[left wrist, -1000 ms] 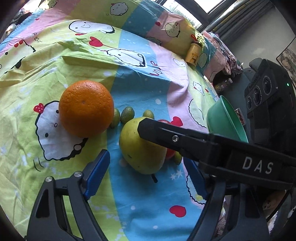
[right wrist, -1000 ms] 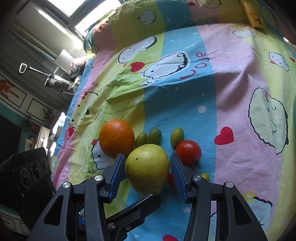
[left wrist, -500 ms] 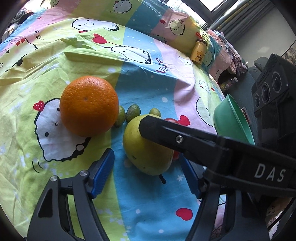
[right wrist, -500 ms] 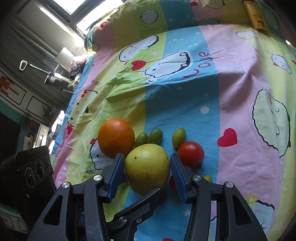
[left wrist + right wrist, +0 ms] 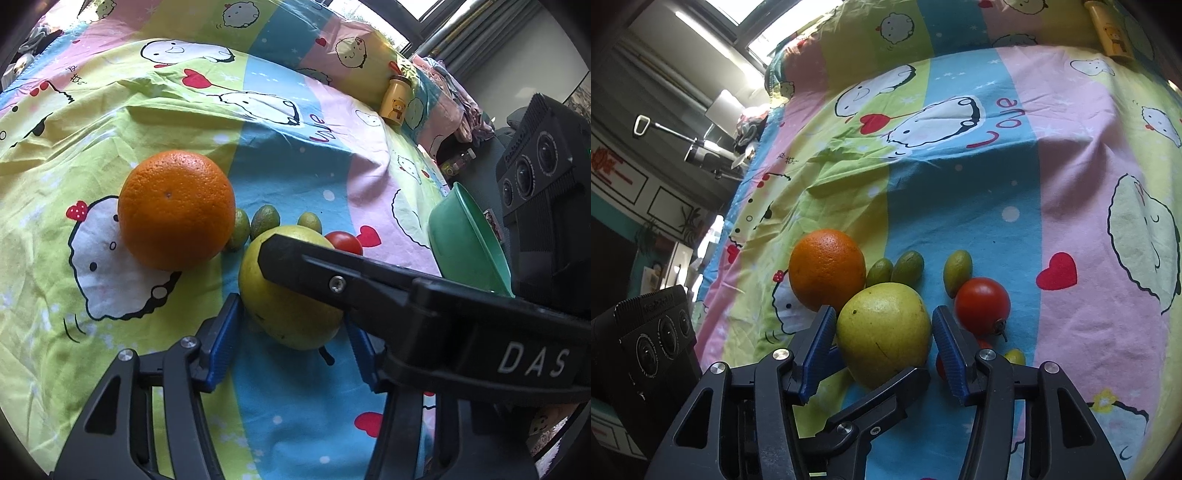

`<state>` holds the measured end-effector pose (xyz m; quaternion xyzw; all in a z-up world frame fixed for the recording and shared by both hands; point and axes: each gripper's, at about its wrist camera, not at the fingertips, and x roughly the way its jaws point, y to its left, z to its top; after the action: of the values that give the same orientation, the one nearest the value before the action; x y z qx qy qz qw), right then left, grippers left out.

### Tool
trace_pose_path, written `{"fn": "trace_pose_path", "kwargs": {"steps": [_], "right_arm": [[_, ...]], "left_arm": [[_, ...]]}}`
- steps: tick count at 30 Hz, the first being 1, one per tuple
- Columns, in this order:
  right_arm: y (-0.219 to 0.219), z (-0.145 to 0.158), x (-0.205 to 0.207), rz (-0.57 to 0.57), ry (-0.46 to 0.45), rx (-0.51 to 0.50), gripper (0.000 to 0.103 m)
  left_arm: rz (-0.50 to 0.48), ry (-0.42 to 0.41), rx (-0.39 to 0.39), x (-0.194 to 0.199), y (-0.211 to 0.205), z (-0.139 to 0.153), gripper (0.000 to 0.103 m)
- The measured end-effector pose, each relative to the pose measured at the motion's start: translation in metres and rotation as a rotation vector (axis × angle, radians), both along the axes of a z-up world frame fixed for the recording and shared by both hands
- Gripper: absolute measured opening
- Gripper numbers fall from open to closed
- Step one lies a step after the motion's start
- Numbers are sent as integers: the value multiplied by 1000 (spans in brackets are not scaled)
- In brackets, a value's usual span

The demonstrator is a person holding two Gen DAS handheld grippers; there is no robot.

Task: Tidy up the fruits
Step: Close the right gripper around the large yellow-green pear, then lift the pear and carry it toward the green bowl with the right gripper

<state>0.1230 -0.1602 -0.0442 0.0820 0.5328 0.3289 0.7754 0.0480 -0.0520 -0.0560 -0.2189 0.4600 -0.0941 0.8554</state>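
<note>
The bed (image 5: 1071, 155) fills both views, covered by a striped cartoon sheet, and all the fruit lies on it. With the pear (image 5: 884, 334) as landmark: the two grippers close in on it from two sides.

The right gripper (image 5: 884, 345) has a blue pad on each side of the pear; a thin gap shows on both sides, so its jaws stand half-wide around the fruit and do not press it. They have just been opening slightly.

The left gripper (image 5: 291, 345) also straddles the pear (image 5: 280, 295). Its jaws have just been closing, and its near pad stands just beside the pear's skin; its other pad is hidden behind the right gripper's black finger, which crosses over the pear, so I cannot tell whether this pair grips it.

A green bowl (image 5: 469, 247) stands tilted, well to the right of the pear in the left view, beside the right gripper's camera body.

The orange (image 5: 827, 275) lies just left of and behind the pear. A yellow jar (image 5: 396, 100) stands far behind it, at the pillows. The tomato (image 5: 982, 305) lies just right of the pear. Three small green fruits (image 5: 907, 266) lie in a row right behind the pear, two together, one apart toward the tomato.
</note>
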Motion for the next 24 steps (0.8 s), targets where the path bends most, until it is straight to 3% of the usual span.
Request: {"fn": "trace_pose_path", "kwargs": {"steps": [7, 24], "right_arm": [[1, 11, -8, 7, -44, 0, 56], [-14, 79, -46, -4, -251, 91, 56]], "left_arm": [[5, -44, 5, -7, -1, 11, 55], [-2, -246, 92, -37, -14, 78, 55]]}}
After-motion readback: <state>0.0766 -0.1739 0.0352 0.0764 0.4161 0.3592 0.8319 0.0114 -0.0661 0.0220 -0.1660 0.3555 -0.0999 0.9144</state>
